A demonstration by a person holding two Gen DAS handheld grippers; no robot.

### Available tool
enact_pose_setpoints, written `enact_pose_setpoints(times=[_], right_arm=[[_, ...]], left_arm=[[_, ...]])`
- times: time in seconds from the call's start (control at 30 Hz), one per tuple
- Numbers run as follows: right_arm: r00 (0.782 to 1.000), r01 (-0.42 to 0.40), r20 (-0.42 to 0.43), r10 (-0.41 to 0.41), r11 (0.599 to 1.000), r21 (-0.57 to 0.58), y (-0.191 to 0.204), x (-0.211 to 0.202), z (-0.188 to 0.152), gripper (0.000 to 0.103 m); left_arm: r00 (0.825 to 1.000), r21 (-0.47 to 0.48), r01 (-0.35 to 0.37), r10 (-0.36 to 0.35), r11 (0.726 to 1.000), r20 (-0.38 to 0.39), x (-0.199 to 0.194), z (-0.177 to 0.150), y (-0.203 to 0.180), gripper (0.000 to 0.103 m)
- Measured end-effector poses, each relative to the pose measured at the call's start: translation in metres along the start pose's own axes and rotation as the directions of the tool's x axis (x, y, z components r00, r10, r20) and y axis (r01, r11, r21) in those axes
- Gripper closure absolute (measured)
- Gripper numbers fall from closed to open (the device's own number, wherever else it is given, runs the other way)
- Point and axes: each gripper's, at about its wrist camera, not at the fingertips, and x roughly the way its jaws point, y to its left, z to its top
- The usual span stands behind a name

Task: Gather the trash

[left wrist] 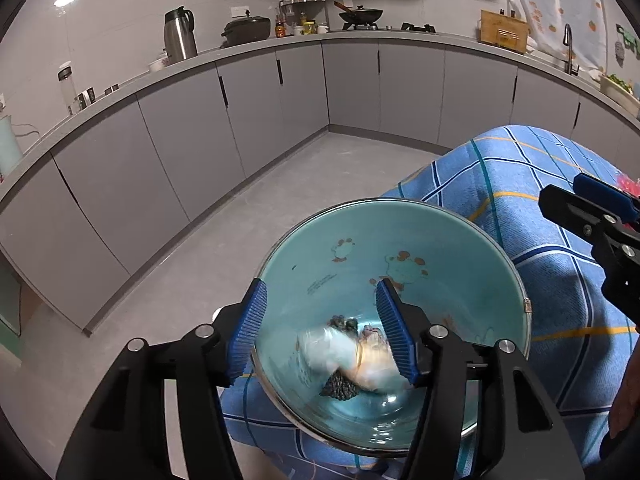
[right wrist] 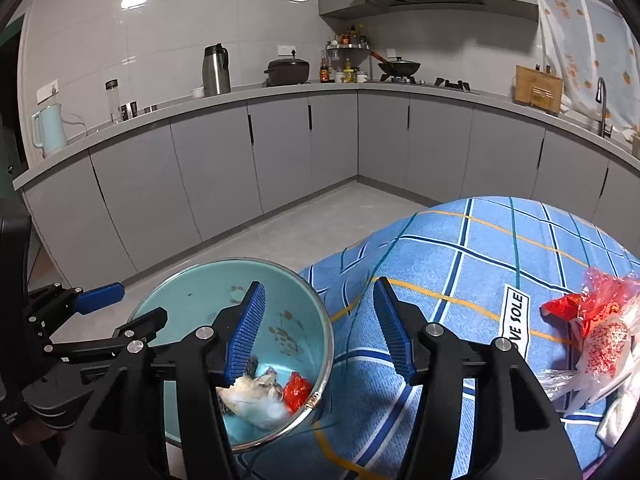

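A teal bowl (left wrist: 360,256) with a metal rim stands at the corner of a table under a blue checked cloth (left wrist: 520,184). In it lie a crumpled white tissue (left wrist: 344,354), blurred, and dark scraps (left wrist: 338,388). My left gripper (left wrist: 322,286) hangs open over the bowl, its pads on nothing. The right wrist view shows the bowl (right wrist: 200,292) holding the tissue (right wrist: 256,398) and a red wrapper (right wrist: 296,392). My right gripper (right wrist: 319,285) is open above the bowl's right rim and the cloth (right wrist: 460,248), with nothing between its fingers. Each gripper shows in the other's view: the right gripper (left wrist: 562,190), the left gripper (right wrist: 140,304).
Red and clear plastic bags (right wrist: 600,332) lie on the cloth at the right. A label reading "SOLE" (right wrist: 516,320) is on the cloth. Grey floor (left wrist: 280,184) lies beyond the table's edge, ringed by grey cabinets (left wrist: 192,128) and a worktop with kitchenware.
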Motion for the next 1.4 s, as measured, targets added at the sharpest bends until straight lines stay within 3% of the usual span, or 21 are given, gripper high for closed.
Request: enact_pose_setpoints(times=[0.4,0.63,0.73,1.0,1.13,1.4], right_arm=[[1.0,0.014,0.003,-0.014,1.0,-0.002,-0.001,-0.004,-0.001,0.044],[1.0,0.016,0.002,-0.016,1.0,-0.005,0.0,-0.005,-0.002,0.043],[1.0,0.019,0.005,-0.019,1.0,-0.008,0.0,-0.007,-0.003,0.041],[1.0,0.028,0.012,-0.028,1.0,-0.01,-0.002,-0.015,-0.003,0.04],[0.999,0.031,0.014,-0.031,0.999,-0.014,-0.002,-0.023,-0.004,0.035],[0.997,0.075,0.029,-0.075,0.997,-0.005,-0.018,-0.054,-0.011,0.035]], left_arm=[[1.0,0.0,-0.009,0.009,1.0,0.012,-0.003,0.001,0.001,0.031],[1.0,0.0,-0.01,0.01,1.0,0.015,-0.006,0.001,0.001,0.03],[1.0,0.001,-0.016,0.016,1.0,0.02,-0.007,0.002,0.0,0.024],[1.0,0.007,-0.015,0.015,1.0,0.026,-0.011,0.003,0.0,0.023],[0.999,0.007,-0.019,0.019,1.0,0.038,-0.017,0.004,-0.001,0.015],[0.998,0.025,0.017,-0.019,1.0,0.068,-0.032,0.006,-0.016,0.013]])
